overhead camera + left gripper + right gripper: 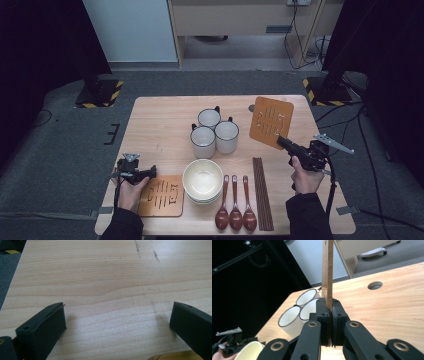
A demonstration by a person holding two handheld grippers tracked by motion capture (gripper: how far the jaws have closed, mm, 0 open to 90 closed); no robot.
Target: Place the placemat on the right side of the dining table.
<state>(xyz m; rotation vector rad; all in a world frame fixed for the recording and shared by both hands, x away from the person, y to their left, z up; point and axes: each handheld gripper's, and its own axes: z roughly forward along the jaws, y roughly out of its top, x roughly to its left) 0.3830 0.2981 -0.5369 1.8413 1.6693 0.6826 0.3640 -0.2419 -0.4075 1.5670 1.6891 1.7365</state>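
Observation:
My right gripper [281,141] is shut on the edge of a thin wooden mat with slot cutouts [270,121], which it holds tilted up above the table's right side. In the right gripper view the mat [327,275] stands edge-on and runs straight up from between the closed jaws of the right gripper [328,306]. A second slotted mat [161,196] lies flat at the front left. My left gripper [151,172] rests just above that mat's far edge, open with nothing in it. In the left gripper view the left gripper [117,315] has its jaws wide apart over bare wood.
Three white mugs [214,132] stand at the table's middle. In front of them are a stack of cream bowls [202,180], three dark red spoons [235,205] and several chopsticks [262,192]. The wooden table [160,120] has a small round hole [375,285] at the back.

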